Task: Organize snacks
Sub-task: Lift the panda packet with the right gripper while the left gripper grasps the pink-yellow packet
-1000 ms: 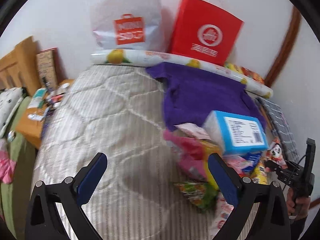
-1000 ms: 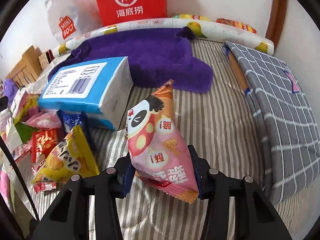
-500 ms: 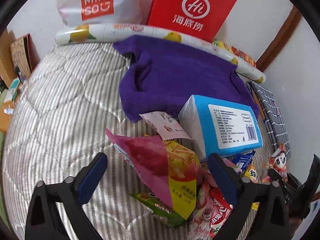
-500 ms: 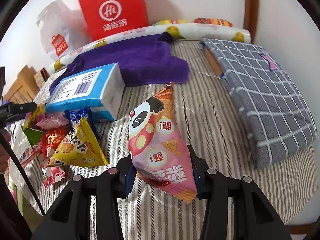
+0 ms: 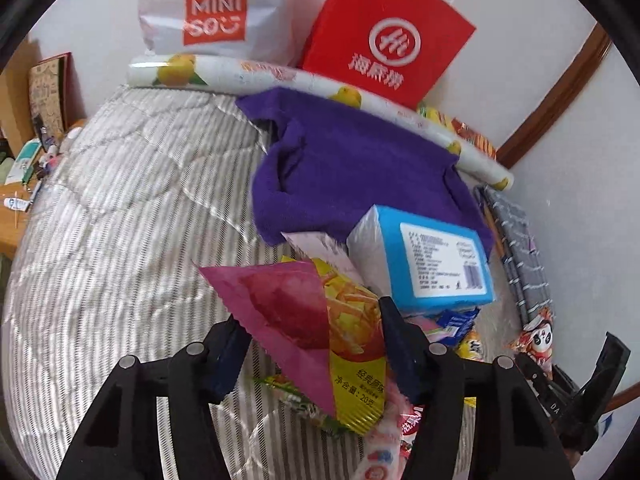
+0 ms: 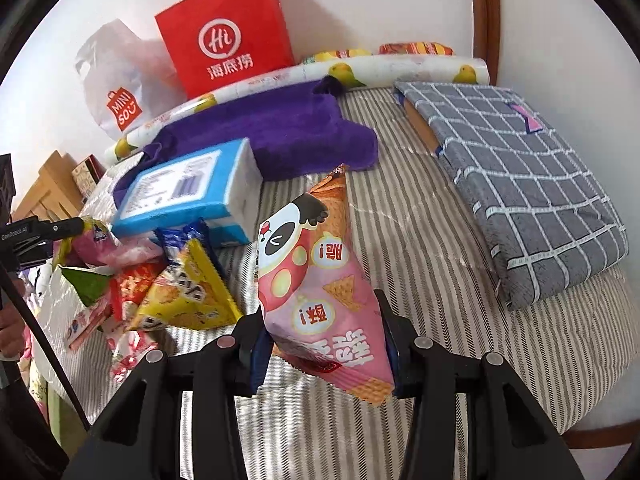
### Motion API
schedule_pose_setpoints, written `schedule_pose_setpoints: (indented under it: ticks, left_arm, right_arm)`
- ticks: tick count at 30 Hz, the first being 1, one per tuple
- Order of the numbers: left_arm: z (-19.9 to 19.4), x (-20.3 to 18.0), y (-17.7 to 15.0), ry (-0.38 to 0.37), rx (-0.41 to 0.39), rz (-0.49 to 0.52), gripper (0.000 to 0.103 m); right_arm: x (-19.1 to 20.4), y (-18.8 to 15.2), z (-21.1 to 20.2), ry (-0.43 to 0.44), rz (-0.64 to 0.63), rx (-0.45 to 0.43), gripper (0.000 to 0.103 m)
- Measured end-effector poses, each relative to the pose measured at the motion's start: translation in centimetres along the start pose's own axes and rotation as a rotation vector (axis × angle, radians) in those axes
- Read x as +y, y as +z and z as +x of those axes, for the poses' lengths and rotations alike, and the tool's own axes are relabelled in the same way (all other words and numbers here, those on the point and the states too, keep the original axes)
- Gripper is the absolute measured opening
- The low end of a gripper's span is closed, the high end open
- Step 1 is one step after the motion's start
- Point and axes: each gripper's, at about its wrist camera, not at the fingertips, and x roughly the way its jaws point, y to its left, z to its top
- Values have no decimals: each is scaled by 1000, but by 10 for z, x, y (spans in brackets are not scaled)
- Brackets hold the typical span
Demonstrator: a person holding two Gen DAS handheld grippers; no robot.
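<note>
Between the right tongs (image 6: pixel 324 344) a pink panda snack bag (image 6: pixel 320 280) sits clamped; the left tongs (image 5: pixel 316 348) pinch a magenta-yellow packet (image 5: pixel 320 320).

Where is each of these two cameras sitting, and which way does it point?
Left wrist view: sits on the left claw, looking along its fingers over the striped bed at the magenta-and-yellow snack bag it grips.
Right wrist view: sits on the right claw, looking across the bed at its pink panda snack bag; the person's hand shows at the left edge.
Both show the blue tissue pack, purple towel and red paper bag.
</note>
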Motion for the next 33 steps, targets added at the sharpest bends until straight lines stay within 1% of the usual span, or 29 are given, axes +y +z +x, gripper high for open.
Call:
schedule_pose_setpoints:
  ticks: [2, 5, 8, 13, 19, 25, 33]
  left_arm:
    - [-13, 2, 1, -3, -26, -12, 56]
    - [-28, 0, 1, -22, -53, -4, 55]
    - [-42, -7, -3, -35, -81, 27, 55]
    - [-57, -21, -12, -83, -88, 54, 54]
    - [-78, -40, -19, -125, -104, 91, 54]
    - [-97, -56, -25, -147, -126, 123, 54]
    - [-109, -72, -27, -158, -141, 145, 54]
  right_arm:
    - [4, 2, -8, -2, 2, -11, 45]
    - [11, 4, -21, 1, 10, -36, 45]
    - [24, 8, -37, 2, 1, -71, 44]
    - [45, 12, -60, -13, -6, -113, 44]
    - [66, 16, -88, -9, -18, -158, 44]
    - [78, 19, -110, 0, -26, -201, 44]
    - [81, 19, -120, 9, -13, -223, 44]
